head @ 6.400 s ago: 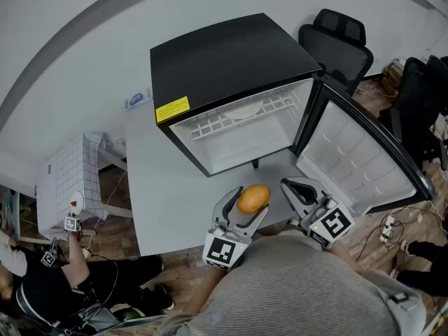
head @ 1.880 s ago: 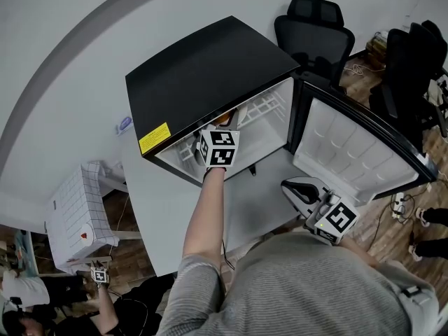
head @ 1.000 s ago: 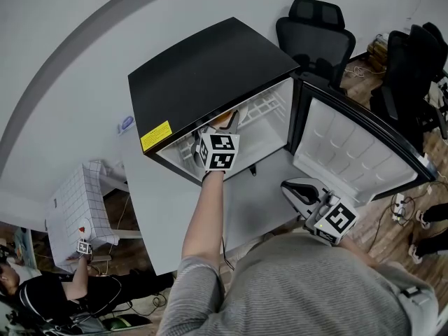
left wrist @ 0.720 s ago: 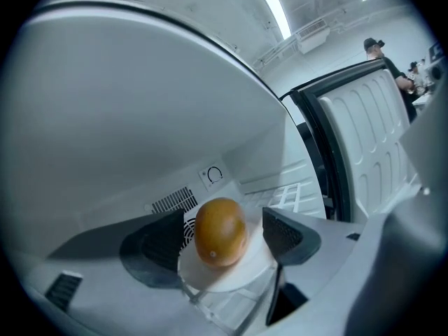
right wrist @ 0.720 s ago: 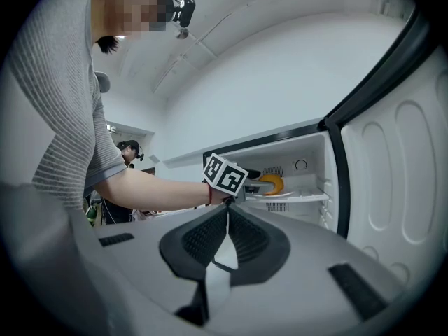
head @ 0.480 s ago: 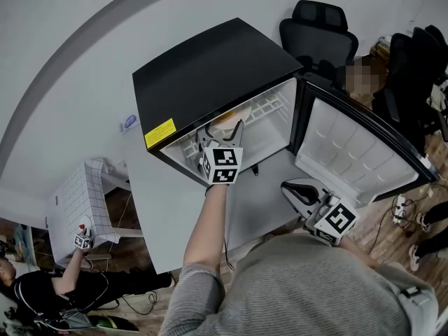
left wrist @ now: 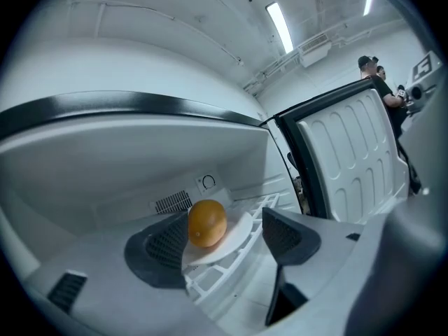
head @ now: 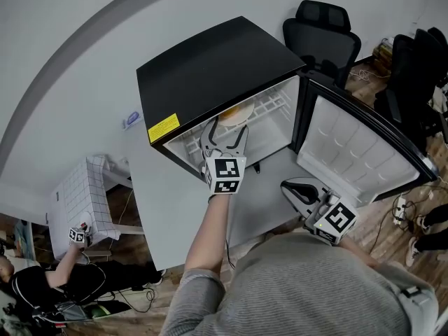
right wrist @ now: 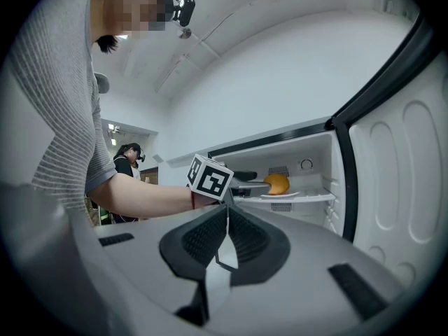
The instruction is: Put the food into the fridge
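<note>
An orange (left wrist: 207, 222) lies on a white plate (left wrist: 236, 242) on the wire shelf inside the open black fridge (head: 210, 61). My left gripper (left wrist: 225, 247) is open at the fridge's mouth, its jaws a little short of the orange and touching nothing. In the head view the left gripper (head: 225, 133) points at the plate (head: 236, 113). The right gripper view shows the orange (right wrist: 277, 183) beyond the left gripper (right wrist: 253, 182). My right gripper (head: 294, 187) hangs low near my body, shut and empty; its pads meet (right wrist: 227, 233).
The fridge door (head: 350, 152) stands swung open to the right. The fridge sits on a grey table (head: 168, 201). Black office chairs (head: 323, 30) stand behind it. A white gridded box (head: 77, 194) and a person (head: 42, 289) are at the lower left.
The left gripper carried the orange into the fridge, let it go on the plate and has drawn back toward the front of the shelf. The right gripper has stayed put.
</note>
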A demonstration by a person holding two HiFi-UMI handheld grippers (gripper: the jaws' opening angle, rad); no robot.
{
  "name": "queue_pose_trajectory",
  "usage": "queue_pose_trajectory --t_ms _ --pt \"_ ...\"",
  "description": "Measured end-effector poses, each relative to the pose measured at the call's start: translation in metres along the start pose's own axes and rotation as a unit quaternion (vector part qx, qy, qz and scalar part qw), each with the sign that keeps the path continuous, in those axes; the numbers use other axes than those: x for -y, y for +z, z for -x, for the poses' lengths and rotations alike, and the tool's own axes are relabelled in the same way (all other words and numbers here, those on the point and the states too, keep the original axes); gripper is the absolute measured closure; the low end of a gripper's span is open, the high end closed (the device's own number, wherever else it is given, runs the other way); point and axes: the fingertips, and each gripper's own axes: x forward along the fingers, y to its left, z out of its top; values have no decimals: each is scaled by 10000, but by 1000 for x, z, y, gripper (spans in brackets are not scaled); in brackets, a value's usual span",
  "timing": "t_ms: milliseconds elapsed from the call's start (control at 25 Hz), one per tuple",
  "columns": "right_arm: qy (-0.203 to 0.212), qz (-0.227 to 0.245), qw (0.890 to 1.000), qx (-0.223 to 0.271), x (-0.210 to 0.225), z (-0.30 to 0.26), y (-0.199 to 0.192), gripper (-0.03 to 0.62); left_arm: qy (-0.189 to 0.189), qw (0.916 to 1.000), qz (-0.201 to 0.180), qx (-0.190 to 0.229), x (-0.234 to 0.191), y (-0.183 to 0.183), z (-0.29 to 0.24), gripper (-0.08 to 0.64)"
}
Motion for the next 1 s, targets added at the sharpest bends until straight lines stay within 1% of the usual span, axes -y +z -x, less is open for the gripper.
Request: queue_pose_trajectory --t_ms 240,320,520,680,760,840,1000 --pt "-2 -30 10000 25 -2 2 0 580 -71 10000 29 38 8 4 11 224" --pt "0 -33 10000 30 -3 2 -1 580 -91 10000 28 21 10 3 15 243" --pt "8 -26 10000 45 -6 3 1 580 -60 10000 43 34 12 3 26 352" --pt "-8 -34 10000 52 -6 3 1 580 -99 9999 102 59 16 5 31 470" --pt "-1 -26 10000 53 -8 4 1 580 -110 9998 124 83 18 6 34 517" --pt "23 -11 10000 55 -9 4 1 580 -136 9998 155 77 20 6 36 541" --pt "18 -11 10000 48 -10 5 1 580 -195 9995 228 32 24 1 40 548"
